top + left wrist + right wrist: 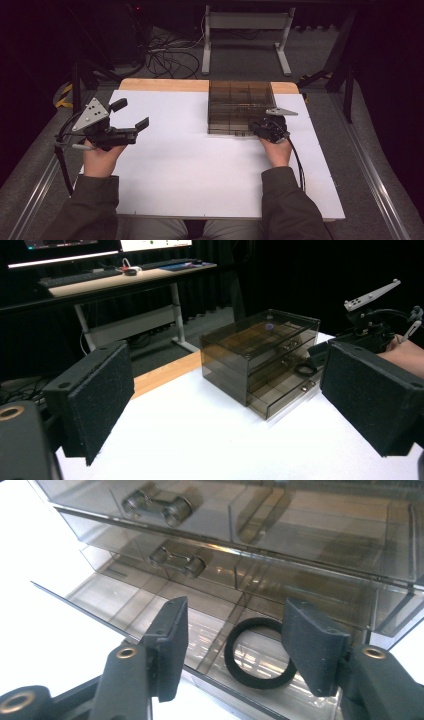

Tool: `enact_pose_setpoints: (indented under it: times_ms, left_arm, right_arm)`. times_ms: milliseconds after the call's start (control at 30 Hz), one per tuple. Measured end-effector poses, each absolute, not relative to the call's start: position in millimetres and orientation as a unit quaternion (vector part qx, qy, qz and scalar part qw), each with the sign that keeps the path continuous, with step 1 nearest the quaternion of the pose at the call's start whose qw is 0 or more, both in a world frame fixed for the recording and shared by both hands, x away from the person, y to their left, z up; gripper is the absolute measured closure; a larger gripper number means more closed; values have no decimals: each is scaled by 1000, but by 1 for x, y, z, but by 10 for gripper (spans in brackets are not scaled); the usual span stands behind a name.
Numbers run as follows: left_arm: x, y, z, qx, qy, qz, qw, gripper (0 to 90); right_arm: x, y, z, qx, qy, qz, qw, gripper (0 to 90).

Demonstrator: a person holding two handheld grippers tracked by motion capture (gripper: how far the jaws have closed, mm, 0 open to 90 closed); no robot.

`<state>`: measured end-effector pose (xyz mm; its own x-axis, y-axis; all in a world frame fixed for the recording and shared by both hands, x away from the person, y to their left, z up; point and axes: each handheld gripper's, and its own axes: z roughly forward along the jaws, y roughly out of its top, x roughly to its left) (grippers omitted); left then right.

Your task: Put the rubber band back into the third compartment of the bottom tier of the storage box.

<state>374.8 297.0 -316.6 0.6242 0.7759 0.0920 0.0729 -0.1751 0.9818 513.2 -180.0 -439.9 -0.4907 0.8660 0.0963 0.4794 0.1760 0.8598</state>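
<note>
The smoked plastic drawer unit (pixel 240 107) stands at the far right of the white desk (pixel 190 170). Its bottom drawer (pixel 150 610) is pulled partly out toward the person; the two drawers above it are closed.

A black ring (pixel 260 652) lies flat in a front compartment of the open drawer, just beside a divider. It rests on the drawer floor and nothing grips it.

The right gripper (pixel 232 647) sits at the drawer front, pointing into it. Its fingers (pixel 172 640) stand about half open, one on either side of the ring and above it, with neither pad touching the ring. Judged from this, the ring is already deposited and the fingers are clear of it.

The left gripper (pixel 131 115) hangs above the left side of the desk, well apart from the drawer unit. Its fingers (pixel 95 400) stand wide open and hold nothing.

Remaining work, as a judgement: withdraw the right gripper from the drawer, then push the bottom drawer shut. The left gripper may be needed to steady the unit.
</note>
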Motion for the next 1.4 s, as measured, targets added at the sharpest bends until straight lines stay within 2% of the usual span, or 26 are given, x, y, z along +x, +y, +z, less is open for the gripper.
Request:
enact_pose_setpoints:
  times_ms: [800,1400]
  left_arm:
    - [372,300,-314,695,300,309,576,78]
    - [370,300,-312,693,300,309,578,78]
  right_arm:
    - [483,-177,-416,435,720,493,222,246]
    - [460,-175,-387,401,705,536,235,157]
